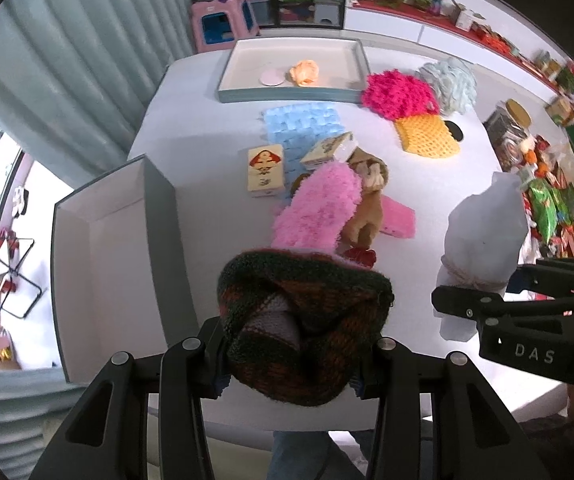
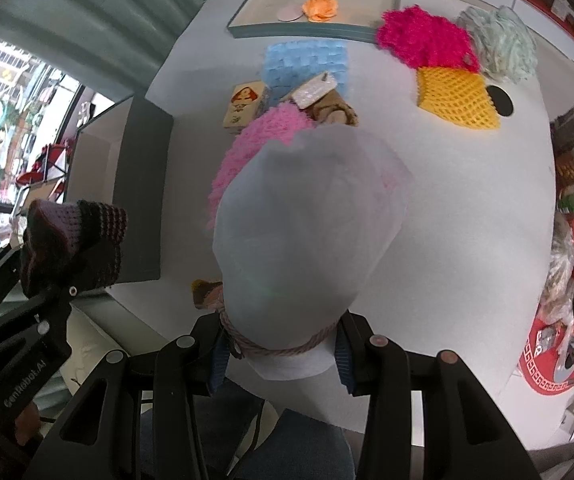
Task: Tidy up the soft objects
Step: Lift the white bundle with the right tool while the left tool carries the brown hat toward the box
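1. The left gripper (image 1: 291, 364) points steeply down, its jaws closed on a dark knitted piece (image 1: 303, 320) in green, rust and black yarn, bunched between the pads at 6 o'clock in the left wrist view.
2. The right gripper (image 2: 283, 356) has its jaws clamped on a white pouch (image 2: 307, 232) at its neck, where a pale cord (image 2: 287, 346) is tied; the pouch fills the middle of the right wrist view and hangs above the counter (image 2: 467, 208).
3. At 9 o'clock from the knitted piece, an open grey box (image 1: 99, 264) with a white inside sits at the counter's left edge.
4. Just beyond, toward 12 o'clock, a fluffy pink piece (image 1: 315, 208) lies against a brown plush toy (image 1: 367, 204), with a flat pink pad (image 1: 399, 216) under the toy.
5. Farther on lie two small printed boxes (image 1: 266, 170), one resting on a blue woven mat (image 1: 299, 128).
6. At 1 o'clock lie a yellow mesh piece (image 1: 427, 134), a magenta fuzzy piece (image 1: 399, 94) and a pale blue-grey fluffy piece (image 1: 451, 80), touching one another.
7. Farthest, at 12 o'clock, a shallow tray (image 1: 287, 94) holds an orange fabric flower (image 1: 305, 72) and a pale round pad (image 1: 271, 77).
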`<state>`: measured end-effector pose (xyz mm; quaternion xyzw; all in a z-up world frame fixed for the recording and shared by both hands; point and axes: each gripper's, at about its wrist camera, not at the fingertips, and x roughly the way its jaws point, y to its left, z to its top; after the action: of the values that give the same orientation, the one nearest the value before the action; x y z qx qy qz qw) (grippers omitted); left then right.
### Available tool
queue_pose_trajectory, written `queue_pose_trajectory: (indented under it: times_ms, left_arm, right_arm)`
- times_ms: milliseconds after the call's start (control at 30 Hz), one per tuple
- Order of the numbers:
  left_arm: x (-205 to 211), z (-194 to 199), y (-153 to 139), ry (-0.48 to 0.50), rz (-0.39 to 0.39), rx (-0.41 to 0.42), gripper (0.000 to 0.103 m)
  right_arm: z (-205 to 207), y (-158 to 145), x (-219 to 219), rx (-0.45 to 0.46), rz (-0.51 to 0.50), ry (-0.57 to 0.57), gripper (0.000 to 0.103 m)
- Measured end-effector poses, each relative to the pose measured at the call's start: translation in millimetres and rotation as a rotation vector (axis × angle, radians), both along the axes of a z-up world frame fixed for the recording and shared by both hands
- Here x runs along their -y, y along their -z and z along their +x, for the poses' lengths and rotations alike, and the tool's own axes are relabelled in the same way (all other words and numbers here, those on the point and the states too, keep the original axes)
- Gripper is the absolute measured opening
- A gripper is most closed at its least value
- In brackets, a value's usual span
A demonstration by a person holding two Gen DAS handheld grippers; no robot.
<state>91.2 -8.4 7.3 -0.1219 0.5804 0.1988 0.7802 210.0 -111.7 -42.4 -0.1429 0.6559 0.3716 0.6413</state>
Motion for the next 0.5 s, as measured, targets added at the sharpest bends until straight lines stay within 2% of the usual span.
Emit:
queue_pose_trajectory:
  times_ms: [233,500]
  left_arm:
    - [-9,1,-6,0.055,0.019,0.027,0.045]
    - [-52,-16,-6,0.083,0.005,0.047,0.045]
  right_arm:
    - [2,-2,2,0.008,-0.004,0.06,0.047]
    - [-17,-5,-24,0.023,-0.016,0.114,0.047]
